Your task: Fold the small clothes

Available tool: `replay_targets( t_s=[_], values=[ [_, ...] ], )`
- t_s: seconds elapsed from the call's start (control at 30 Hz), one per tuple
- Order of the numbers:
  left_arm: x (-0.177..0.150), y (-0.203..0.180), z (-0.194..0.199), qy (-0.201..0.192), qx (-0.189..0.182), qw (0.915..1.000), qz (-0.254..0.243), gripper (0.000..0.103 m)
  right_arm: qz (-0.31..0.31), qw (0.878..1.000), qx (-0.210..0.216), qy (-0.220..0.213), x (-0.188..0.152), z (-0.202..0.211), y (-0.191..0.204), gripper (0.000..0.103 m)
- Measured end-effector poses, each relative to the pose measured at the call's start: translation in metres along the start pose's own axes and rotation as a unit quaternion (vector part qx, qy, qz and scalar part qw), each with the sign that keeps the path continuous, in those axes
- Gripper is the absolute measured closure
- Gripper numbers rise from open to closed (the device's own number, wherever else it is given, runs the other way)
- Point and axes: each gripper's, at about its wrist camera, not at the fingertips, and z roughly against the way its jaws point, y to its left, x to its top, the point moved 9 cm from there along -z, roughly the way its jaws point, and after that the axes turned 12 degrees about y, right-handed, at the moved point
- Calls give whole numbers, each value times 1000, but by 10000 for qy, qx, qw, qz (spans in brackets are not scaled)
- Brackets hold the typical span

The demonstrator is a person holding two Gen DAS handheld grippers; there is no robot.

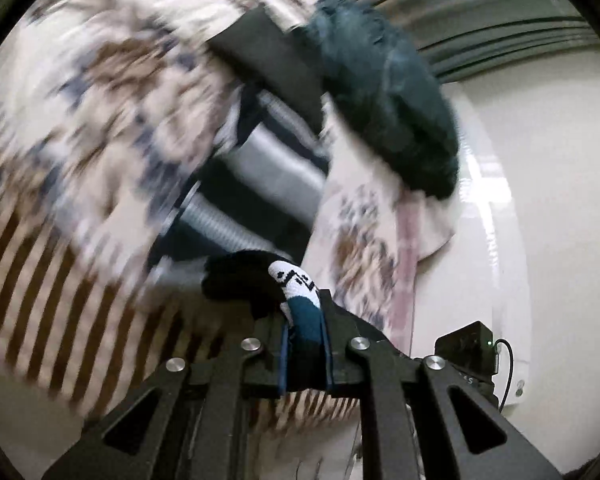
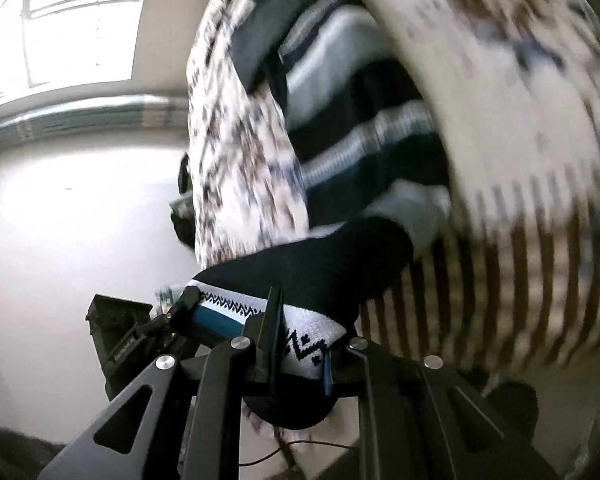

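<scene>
Fingers of the left gripper stand nearly closed at the bottom centre of the left wrist view, pinching the teal-and-white patterned band of a black sock. Those of the right gripper do the same at the bottom centre of the right wrist view, clamped on the white zigzag band of that sock. Both hands hold one garment, which hangs in the air between them. In the right view its band runs from the left gripper's tip at lower left across to the right fingers, so the long axis seems to lie hand to hand, with the dark foot part bulging up and away toward mid-frame. Neither hand is nearer; each has an end.

Behind, heavily blurred, a patterned cloth covers the surface, with striped clothes in the middle and a dark teal garment at upper right. I judge the fold depends on bringing the two held ends together or laying the sock down flat.
</scene>
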Motion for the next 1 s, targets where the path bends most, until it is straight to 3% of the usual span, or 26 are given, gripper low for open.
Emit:
replay_targets(
  t_s=[0.27,0.47,0.57,0.63,0.7,0.73,0.8,0.9,1.0],
  values=[
    [164,-9,-80,-248,-48,9994,-238,93,-39,9975,-346,-617,179,4,22,87],
    [268,10,-154,125,-56,9999,59,91,-430,9934,-506,-932,327,-9,12,87],
    [295,35,-175,391,-225,9974,559,74,-796,9945,-253,-633,375,-30,1,79],
    [303,45,-170,305,-510,9954,748,51,-970,9942,-24,-464,390,-38,-5,54],
    [304,53,-157,166,-717,9939,816,47,-721,9946,250,-697,392,-26,2,43],
    [302,57,-152,128,-642,9946,800,47,-643,9942,320,-799,388,-19,5,40],
    [298,59,-147,115,-405,9975,571,47,-624,9932,273,-942,380,-8,1,39],
    [296,56,-157,247,326,9991,-134,47,-515,9922,-516,-1015,373,-5,-14,39],
    [299,51,-189,599,1296,9848,-987,47,-380,9883,-1220,-833,381,-18,-29,39]
  ],
)
